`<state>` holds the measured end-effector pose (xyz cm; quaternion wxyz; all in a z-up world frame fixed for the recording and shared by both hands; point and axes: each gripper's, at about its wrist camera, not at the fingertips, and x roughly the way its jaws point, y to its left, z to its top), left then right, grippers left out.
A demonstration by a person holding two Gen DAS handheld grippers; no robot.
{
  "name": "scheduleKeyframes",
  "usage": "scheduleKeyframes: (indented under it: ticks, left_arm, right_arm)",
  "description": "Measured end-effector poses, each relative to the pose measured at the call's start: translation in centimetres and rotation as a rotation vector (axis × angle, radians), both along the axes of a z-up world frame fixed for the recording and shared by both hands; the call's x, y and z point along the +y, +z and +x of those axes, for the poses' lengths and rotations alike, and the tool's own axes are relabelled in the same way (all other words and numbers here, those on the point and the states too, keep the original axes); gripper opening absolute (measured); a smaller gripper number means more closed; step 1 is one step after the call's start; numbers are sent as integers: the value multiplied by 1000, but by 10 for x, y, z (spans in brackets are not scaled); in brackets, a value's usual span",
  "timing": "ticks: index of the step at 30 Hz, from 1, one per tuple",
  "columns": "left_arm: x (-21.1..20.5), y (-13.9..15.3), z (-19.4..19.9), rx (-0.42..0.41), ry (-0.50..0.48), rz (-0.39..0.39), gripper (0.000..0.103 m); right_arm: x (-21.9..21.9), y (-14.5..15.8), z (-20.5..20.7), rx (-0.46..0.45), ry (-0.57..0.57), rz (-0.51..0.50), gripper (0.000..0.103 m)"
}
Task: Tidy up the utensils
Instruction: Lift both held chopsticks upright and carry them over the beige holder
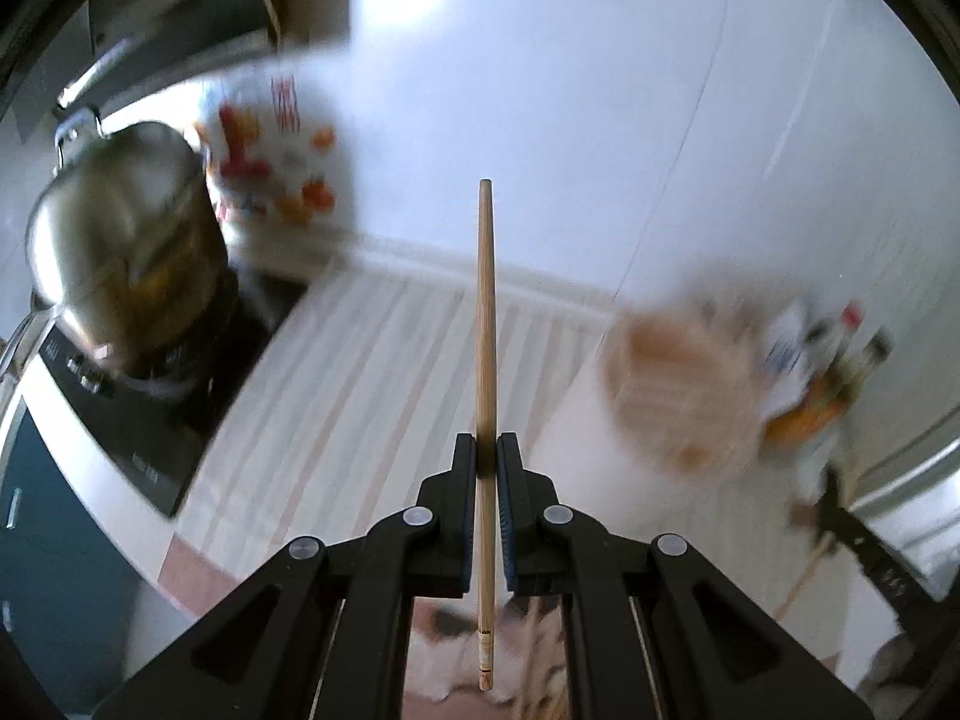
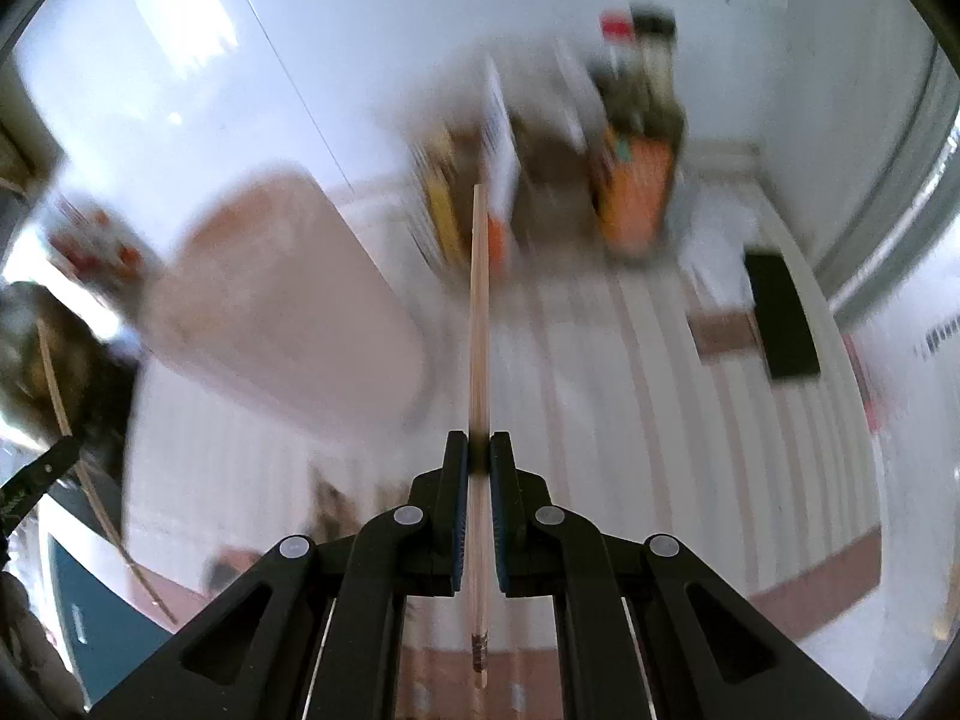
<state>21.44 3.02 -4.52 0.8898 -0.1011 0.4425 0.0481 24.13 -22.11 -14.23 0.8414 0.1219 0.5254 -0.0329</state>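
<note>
In the left wrist view, the left tongs [image 1: 486,450] are seen closed on a slender, pale wooden chopstick [image 1: 485,324], which is clamped between the two black fingers. Its thin end is pointed forward and away from the camera, while its thicker, ring-marked end is extended back between the arms of the tool. The chopstick is held in the air above a counter covered with a white-and-pink striped cloth [image 1: 360,372]. To the left, a shiny steel kettle [image 1: 120,252] is seen on a black stove top [image 1: 138,420], with a white vessel printed with red and orange figures [image 1: 276,162] just behind it. To the right, a blurred round woven object [image 1: 678,384] and a cluster of bottles [image 1: 834,348] are seen.

In the right wrist view, the right tongs [image 2: 479,453] are likewise closed on a second pale wooden chopstick [image 2: 479,312], gripped in the same lengthwise manner and held clear of the striped cloth [image 2: 630,390]. A blurred pinkish rounded board [image 2: 282,300] is seen to the left, a black rectangular block [image 2: 780,312] to the right, and blurred bottles and packets [image 2: 630,150] beyond. Much of the background is smeared by motion.
</note>
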Motion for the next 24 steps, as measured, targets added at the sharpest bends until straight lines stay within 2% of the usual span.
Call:
scheduleKeyframes:
  ticks: [4, 11, 16, 19, 24]
  left_arm:
    - [7, 49, 21, -106, -7, -83, 4]
    - [-2, 84, 81, -184, -22, -149, 4]
    - [-10, 78, 129, -203, -19, -220, 4]
    - [-18, 60, 154, -210, -20, -223, 4]
    - [-24, 19, 182, -163, -26, -235, 4]
  right_arm:
    - [10, 53, 22, -143, 17, 65, 7]
    - [31, 113, 87, -321, 44, 109, 7]
    - [41, 130, 137, -383, 30, 101, 7]
    - [44, 120, 169, -382, 10, 109, 7]
    - [40, 93, 201, -340, -29, 136, 7]
